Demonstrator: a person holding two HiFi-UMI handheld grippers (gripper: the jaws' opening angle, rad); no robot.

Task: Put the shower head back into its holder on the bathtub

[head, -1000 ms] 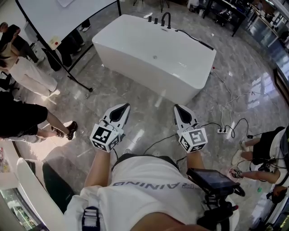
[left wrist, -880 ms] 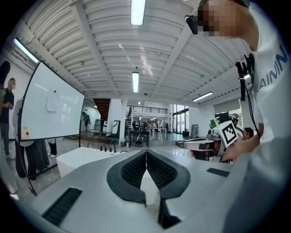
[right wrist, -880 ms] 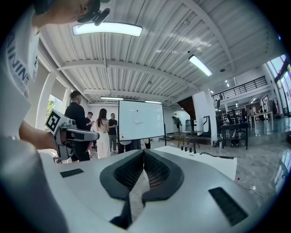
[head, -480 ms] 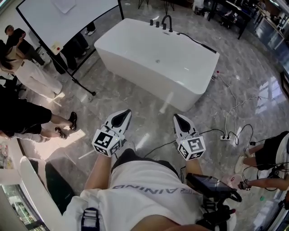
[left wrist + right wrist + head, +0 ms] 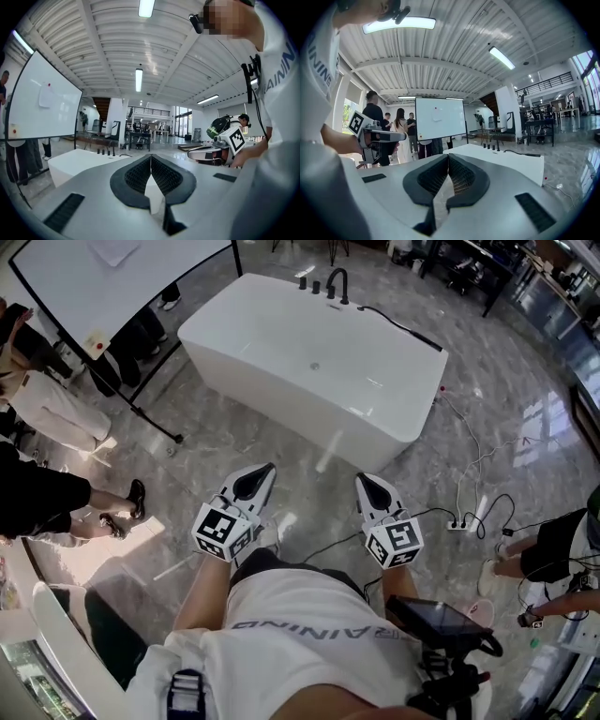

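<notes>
Left gripper [image 5: 262,472] and right gripper [image 5: 362,480] both have their jaws together and empty, near the person and well apart from the bathtub [image 5: 309,418]. The shower head [image 5: 414,335] lies along the tub's far right rim. It is probably best to walk to that side and open one gripper before clamping the handle squarely.

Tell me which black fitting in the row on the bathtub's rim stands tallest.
The arched spout, at the row's right end in the head view; the knobs beside it are short stubs.

An open showroom-like hall — marble floor [image 5: 281,442], freestanding bathtub [image 5: 309,362], whiteboard [image 5: 122,277], ribbed ceiling [image 5: 454,42] with strip lights, onlookers — not a home bathroom.
</notes>
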